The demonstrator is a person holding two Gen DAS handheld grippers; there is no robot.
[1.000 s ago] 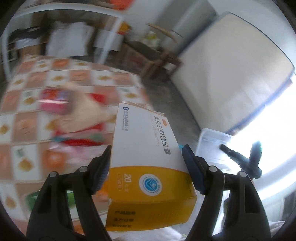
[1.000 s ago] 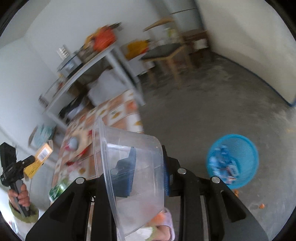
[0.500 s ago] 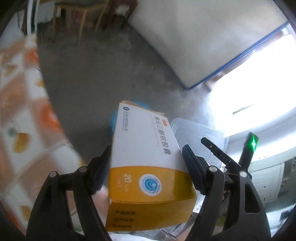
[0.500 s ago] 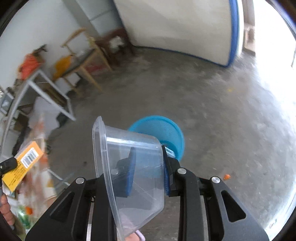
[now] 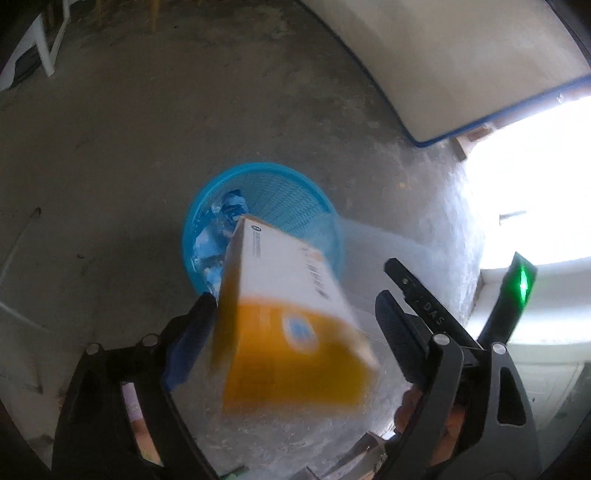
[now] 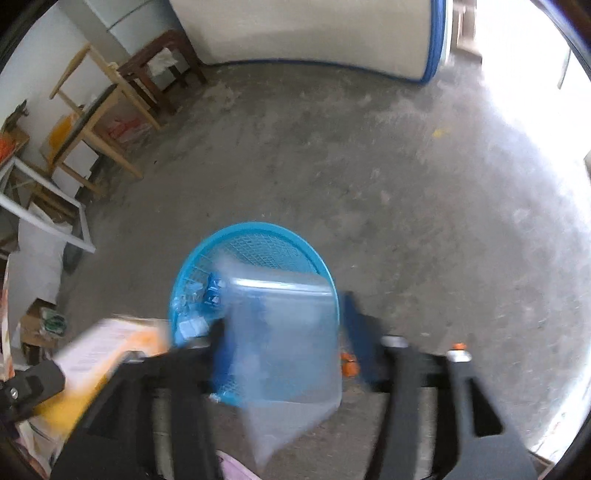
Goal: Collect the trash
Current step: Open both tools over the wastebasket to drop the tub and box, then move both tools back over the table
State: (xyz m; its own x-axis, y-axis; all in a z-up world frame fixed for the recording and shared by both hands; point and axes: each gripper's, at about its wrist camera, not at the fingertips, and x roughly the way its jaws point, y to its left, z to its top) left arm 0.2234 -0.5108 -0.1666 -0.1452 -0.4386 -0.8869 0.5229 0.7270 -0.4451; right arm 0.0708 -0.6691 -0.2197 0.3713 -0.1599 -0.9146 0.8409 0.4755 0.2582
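Observation:
A blue mesh trash basket (image 5: 295, 192) stands on the concrete floor with blue wrappers inside; it also shows in the right wrist view (image 6: 266, 240). My left gripper (image 5: 295, 314) is open, and the white and orange medicine box (image 5: 291, 314) is blurred and loose between its spread fingers, above the basket. My right gripper (image 6: 284, 328) is open, and the clear plastic container (image 6: 284, 332) is blurred and tilted between its fingers over the basket's rim. The box also shows at the lower left of the right wrist view (image 6: 99, 350).
Wooden stools (image 6: 110, 99) and a white table frame (image 6: 48, 218) stand at the left. A large white panel with a blue edge (image 6: 314, 33) leans against the far wall. A small cardboard box (image 6: 40, 321) sits on the floor. Bright light comes from the right.
Both grippers have swung down over the blue basket and opened. The medicine box and the clear container have come loose and are tipping toward the basket.

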